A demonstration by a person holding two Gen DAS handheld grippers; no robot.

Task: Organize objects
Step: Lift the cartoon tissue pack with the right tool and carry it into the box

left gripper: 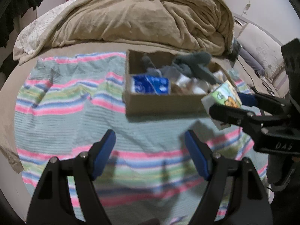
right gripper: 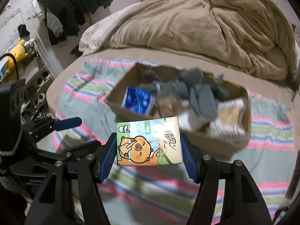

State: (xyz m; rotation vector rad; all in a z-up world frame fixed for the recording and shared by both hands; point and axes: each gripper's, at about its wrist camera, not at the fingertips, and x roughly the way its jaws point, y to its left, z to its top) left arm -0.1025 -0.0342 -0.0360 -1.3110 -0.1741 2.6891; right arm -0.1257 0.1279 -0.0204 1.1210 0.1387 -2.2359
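Bed (left gripper: pixel 61 86) w/ striped blanket (left gripper: pixel 56 116) carries the cardboard box (right gripper: pixel 120 105), already crammed. Our right tool (right gripper: pixel 148 148) grips the tissue pack (right gripper: pixel 148 140) near its front; left tool (left gripper: pixel 150 150) gapes wide, empty. Risk: pack slides off the gray plush (right gripper: pixel 196 86) heap.

My right claw (right gripper: pixel 148 146) clamps a cartoon-printed tissue pack (right gripper: pixel 148 140) in the air, just before the open, cluttered cardboard box (right gripper: pixel 120 108).

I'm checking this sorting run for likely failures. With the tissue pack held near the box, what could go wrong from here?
1. The cardboard box is already heaped with grey socks; the tissue pack may perch on top and slide off.
2. The right tongs pinch only its lower sides, so the soft pack could slip.
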